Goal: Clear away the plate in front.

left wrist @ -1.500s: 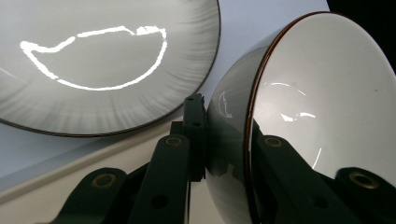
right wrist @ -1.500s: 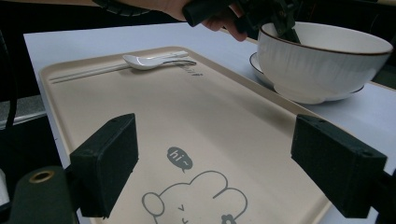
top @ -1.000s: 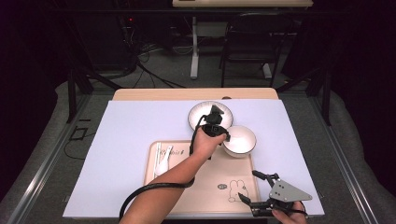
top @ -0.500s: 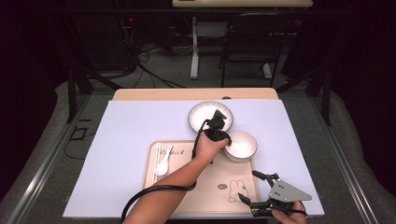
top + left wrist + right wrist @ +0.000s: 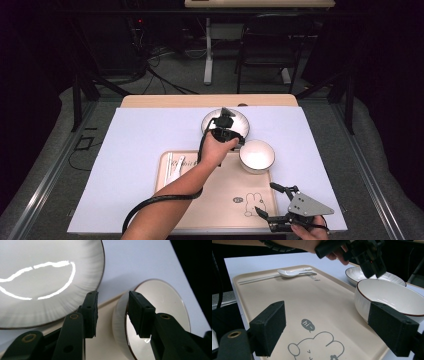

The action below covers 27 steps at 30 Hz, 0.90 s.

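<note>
While the left gripper (image 5: 231, 131) hung just above the gap between the bowl (image 5: 256, 156) and the plate (image 5: 239, 122), its fingers (image 5: 90, 311) had just been opening and stood apart with nothing pressed between them; the left gripper view showed the bowl's rim passing under the right-hand finger, clear of both pads. Bowl sat upright on the far right corner of the tray (image 5: 210, 200), overhanging its edge a bit. Plate was on the white worktop cover (image 5: 140, 145) just beyond the tray, close beside the bowl. Spoon (image 5: 176, 165) and chopsticks (image 5: 168, 167) lay together at the tray's far left corner. Right gripper (image 5: 274, 202) was low at the near right corner of the tray, fingers (image 5: 268, 327) wide apart and gripping nothing, pointed across the tray's cartoon print (image 5: 312, 345) toward the bowl. Bowl looked empty.
</note>
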Motion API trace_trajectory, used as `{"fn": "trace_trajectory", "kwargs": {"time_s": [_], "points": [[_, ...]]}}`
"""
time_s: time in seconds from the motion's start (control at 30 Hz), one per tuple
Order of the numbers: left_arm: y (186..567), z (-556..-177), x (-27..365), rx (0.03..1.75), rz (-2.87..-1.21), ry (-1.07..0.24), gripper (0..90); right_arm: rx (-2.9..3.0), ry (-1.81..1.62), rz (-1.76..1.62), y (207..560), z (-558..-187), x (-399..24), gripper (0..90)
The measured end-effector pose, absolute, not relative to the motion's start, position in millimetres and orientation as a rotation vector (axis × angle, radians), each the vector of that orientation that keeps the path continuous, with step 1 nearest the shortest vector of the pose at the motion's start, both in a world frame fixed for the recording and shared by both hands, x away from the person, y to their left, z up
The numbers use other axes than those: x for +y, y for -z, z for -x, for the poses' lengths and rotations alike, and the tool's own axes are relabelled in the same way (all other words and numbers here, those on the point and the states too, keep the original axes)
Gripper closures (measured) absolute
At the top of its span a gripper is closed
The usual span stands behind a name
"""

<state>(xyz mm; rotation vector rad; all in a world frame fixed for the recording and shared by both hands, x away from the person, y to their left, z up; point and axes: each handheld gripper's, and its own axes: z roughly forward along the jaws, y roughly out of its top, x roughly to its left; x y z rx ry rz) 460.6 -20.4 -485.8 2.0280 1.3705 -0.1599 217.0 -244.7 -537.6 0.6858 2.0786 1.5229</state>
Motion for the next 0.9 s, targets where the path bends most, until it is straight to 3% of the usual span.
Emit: {"fn": "trace_trajectory", "kwargs": {"time_s": [0.5, 0.9], "points": [[490.1, -501.7, 58.9, 1.586, -1.857, -0.017, 54.5, 2.078, -1.521, -0.687, 537.5, -216.7, -245.0, 14.5], [511.4, -518.0, 74.3, 1.682, -1.816, -0.030, 53.3, 2.080, -1.523, -0.688, 537.4, -216.3, -245.3, 14.5]]}}
